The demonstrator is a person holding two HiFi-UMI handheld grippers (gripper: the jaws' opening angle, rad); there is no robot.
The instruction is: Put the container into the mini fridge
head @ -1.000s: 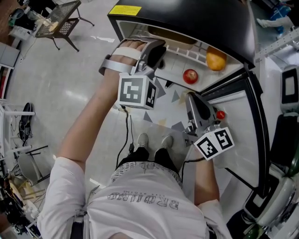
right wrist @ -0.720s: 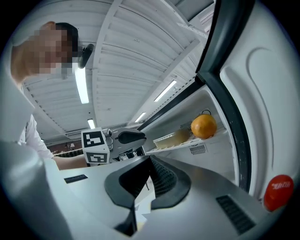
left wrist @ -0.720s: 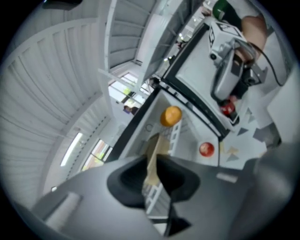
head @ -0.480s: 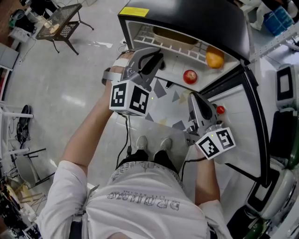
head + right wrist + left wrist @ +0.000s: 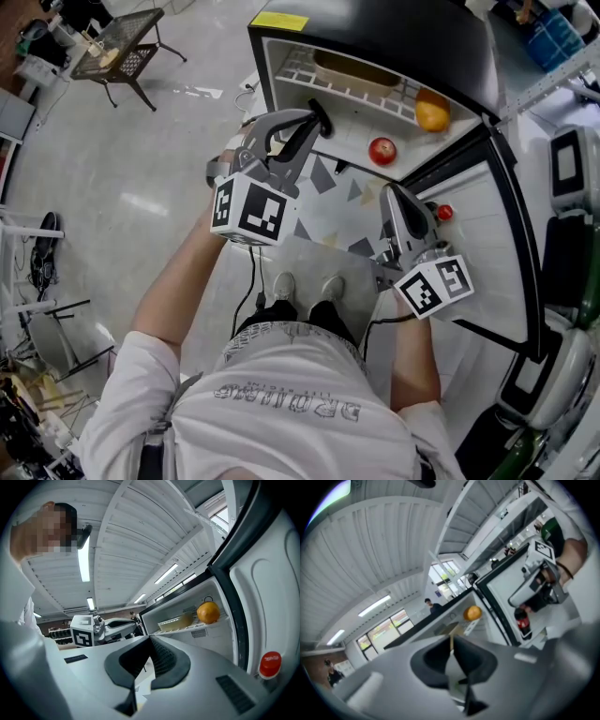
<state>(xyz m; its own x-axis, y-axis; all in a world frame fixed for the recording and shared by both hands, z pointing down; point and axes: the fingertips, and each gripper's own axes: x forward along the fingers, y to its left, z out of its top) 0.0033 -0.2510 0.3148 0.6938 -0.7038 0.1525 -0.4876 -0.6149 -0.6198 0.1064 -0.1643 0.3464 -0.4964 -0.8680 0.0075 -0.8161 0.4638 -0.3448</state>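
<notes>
The mini fridge [image 5: 375,28] stands open below me, black on top. A clear, yellowish container [image 5: 354,67] lies on its upper wire shelf, also visible in the right gripper view as container [image 5: 176,621]. An orange [image 5: 431,114] sits to its right and a red apple [image 5: 382,150] on the level below. My left gripper [image 5: 319,114] hangs just outside the fridge's left front, jaws shut and empty [image 5: 451,637]. My right gripper [image 5: 392,192] is by the open door, also shut on nothing [image 5: 150,638].
The fridge door [image 5: 487,253] stands open to the right, with a red-capped bottle [image 5: 443,212] in its rack. A wire-mesh table [image 5: 117,42] stands far left on the grey floor. White shelving and equipment crowd the right edge. My feet [image 5: 309,283] are in front of the fridge.
My left gripper has drawn back out of the fridge opening, toward me and down. The right gripper has barely moved. The container stays on the shelf.
</notes>
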